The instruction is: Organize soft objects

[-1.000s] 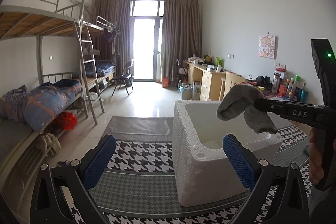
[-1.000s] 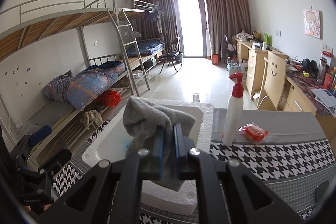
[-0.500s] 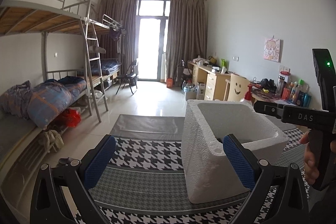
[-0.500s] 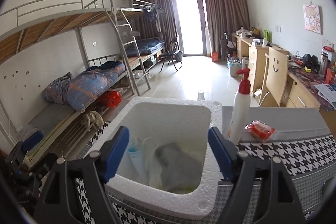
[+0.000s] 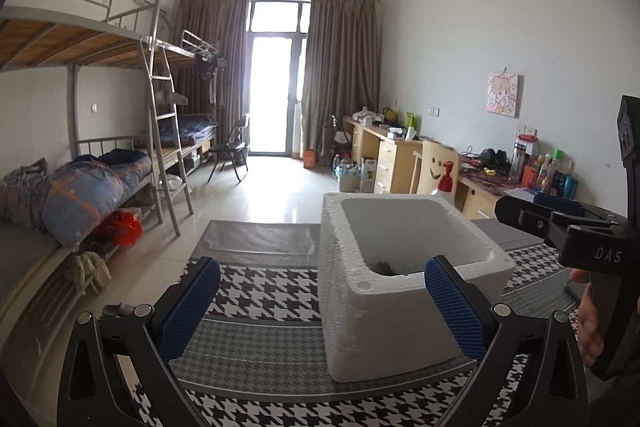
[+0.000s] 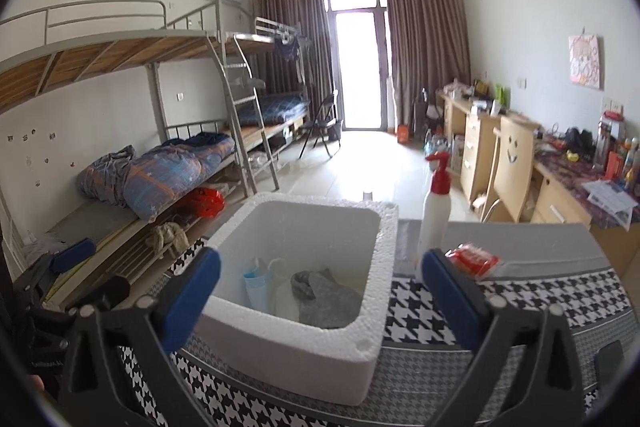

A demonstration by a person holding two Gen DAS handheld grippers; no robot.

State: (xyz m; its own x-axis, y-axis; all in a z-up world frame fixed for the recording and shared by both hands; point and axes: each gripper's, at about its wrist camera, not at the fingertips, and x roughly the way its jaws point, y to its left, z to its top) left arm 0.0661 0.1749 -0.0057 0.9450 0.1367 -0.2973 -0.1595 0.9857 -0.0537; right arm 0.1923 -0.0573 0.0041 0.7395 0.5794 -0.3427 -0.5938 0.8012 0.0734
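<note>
Once gripped, grey cloth (image 6: 326, 297) now boxed

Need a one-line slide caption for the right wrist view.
Right gripper opening, empty, over the white foam box holding a grey sock.

I saw a pump bottle (image 6: 434, 223) w/ red top upright on the checked cloth (image 6: 520, 303), a red packet (image 6: 472, 261) just beside it. Bunk beds (image 6: 160, 75) stood at left, desks (image 6: 476, 131) at right, curtains (image 6: 424, 47) by the window.
</note>
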